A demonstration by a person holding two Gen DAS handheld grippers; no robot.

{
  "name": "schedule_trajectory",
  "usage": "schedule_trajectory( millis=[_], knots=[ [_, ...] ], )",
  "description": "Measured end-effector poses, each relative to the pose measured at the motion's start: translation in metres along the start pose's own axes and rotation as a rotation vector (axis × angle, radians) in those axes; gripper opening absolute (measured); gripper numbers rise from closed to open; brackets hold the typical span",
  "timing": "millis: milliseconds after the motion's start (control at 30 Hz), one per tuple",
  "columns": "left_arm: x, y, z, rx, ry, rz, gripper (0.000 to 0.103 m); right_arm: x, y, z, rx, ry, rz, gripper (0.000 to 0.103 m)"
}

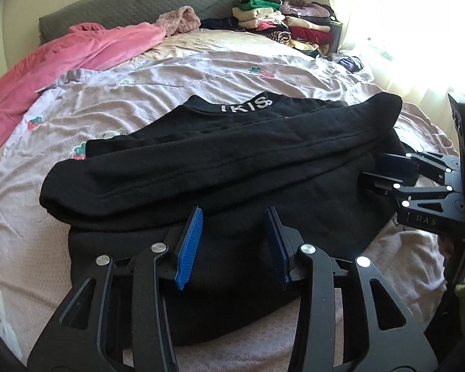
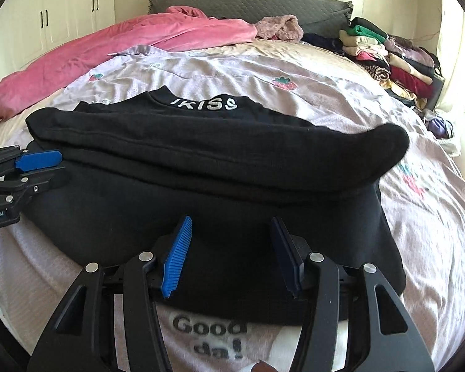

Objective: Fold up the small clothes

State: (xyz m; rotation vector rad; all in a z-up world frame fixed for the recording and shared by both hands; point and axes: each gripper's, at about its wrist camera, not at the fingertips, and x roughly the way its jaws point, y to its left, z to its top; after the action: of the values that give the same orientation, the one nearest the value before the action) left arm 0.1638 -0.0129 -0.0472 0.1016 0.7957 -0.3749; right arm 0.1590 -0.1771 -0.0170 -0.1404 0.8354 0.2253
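A black top (image 1: 220, 167) with white letters on its collar lies on the bed, its sleeves folded across the body. It also shows in the right wrist view (image 2: 220, 161). My left gripper (image 1: 234, 220) is open and empty, just above the top's near hem. My right gripper (image 2: 231, 228) is open and empty over the near hem as well. The right gripper shows at the right edge of the left wrist view (image 1: 375, 170), beside the top. The left gripper shows at the left edge of the right wrist view (image 2: 46, 167).
The bed has a pale lilac sheet (image 1: 176, 74) with strawberry prints. A pink blanket (image 2: 108, 46) lies along the far left. A stack of folded clothes (image 2: 390, 55) sits at the far right by a grey headboard (image 2: 232, 0). A bright window (image 1: 418, 15) is on the right.
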Motion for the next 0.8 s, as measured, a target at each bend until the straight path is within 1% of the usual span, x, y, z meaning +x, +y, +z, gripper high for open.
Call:
schedule_trajectory(
  millis=[100,300,467,533,633,700,733,800],
  knots=[
    [0.005,0.002,0.003,-0.001,0.000,0.004,0.035,0.006,-0.002,0.008,-0.010,-0.003,0.005,0.052],
    [0.017,0.011,0.012,-0.037,0.012,-0.016,0.038,0.021,-0.006,0.025,-0.021,-0.003,-0.003,0.053],
    [0.026,0.018,0.024,-0.068,0.026,-0.029,0.039,0.030,-0.012,0.035,-0.014,-0.005,0.011,0.053],
    [0.027,0.021,0.032,-0.079,0.021,-0.026,0.039,0.032,-0.015,0.039,-0.003,-0.006,0.023,0.053],
    [0.031,0.019,0.039,-0.059,0.018,-0.001,0.041,0.033,-0.017,0.043,0.001,-0.009,0.027,0.053],
    [0.036,0.018,0.045,-0.048,0.023,0.013,0.045,0.035,-0.020,0.050,0.009,-0.006,0.029,0.053],
    [0.037,0.016,0.049,-0.045,0.024,0.015,0.047,0.036,-0.020,0.052,0.012,-0.007,0.026,0.053],
    [0.039,0.015,0.053,-0.036,0.021,0.025,0.048,0.038,-0.025,0.061,0.018,-0.015,0.013,0.053]
  ],
)
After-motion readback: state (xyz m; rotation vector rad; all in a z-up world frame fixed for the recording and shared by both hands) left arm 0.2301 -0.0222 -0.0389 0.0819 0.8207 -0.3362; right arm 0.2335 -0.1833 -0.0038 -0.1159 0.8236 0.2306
